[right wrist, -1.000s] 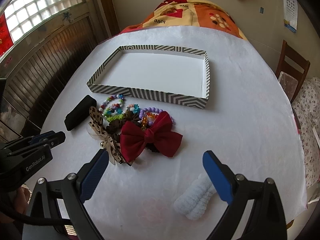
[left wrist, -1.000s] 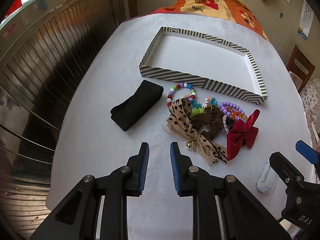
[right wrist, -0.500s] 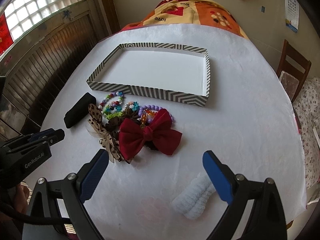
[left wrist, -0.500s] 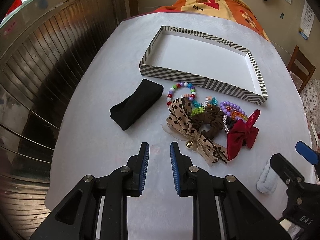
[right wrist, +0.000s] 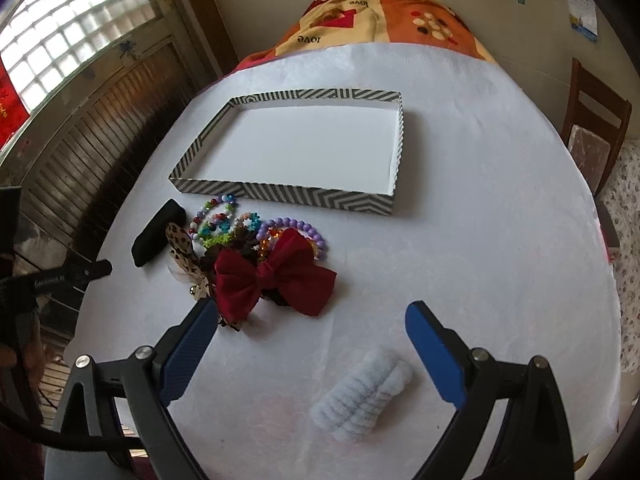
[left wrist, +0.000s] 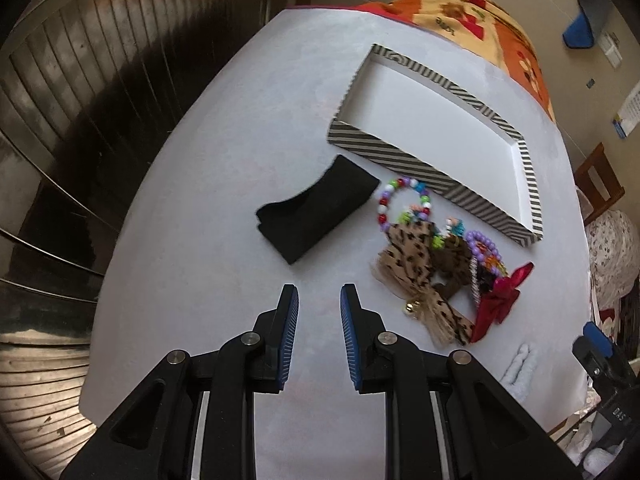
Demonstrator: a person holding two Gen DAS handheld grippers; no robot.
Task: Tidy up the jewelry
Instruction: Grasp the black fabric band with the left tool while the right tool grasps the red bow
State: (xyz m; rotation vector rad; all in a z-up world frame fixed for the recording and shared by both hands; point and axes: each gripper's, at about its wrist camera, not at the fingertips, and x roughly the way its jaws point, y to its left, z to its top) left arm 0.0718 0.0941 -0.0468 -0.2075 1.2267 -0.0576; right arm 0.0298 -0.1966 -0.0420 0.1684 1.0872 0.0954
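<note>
A striped shallow box (right wrist: 280, 194) (left wrist: 400, 156) sits empty on the white table. In front of it lies a pile: a red bow (right wrist: 276, 276) (left wrist: 500, 300), a leopard-print bow (left wrist: 416, 276), bead bracelets (right wrist: 224, 220) (left wrist: 400, 200) and a brown scrunchie. A black headband (left wrist: 316, 216) (right wrist: 156, 236) lies left of the pile. A white fluffy band (right wrist: 362, 394) (left wrist: 520, 368) lies near the front. My left gripper (left wrist: 319, 312) is narrowly open and empty, just short of the black headband. My right gripper (right wrist: 312, 328) is wide open and empty, above the white band and near the red bow.
A wooden slatted wall and a window (right wrist: 60, 52) run along the table's left edge. A patterned orange blanket (right wrist: 380, 20) covers the far end. A wooden chair (right wrist: 592, 128) stands at the right.
My left gripper has swung left and tilted, so the black headband now lies straight ahead. My right gripper has moved forward toward the red bow and white band.
</note>
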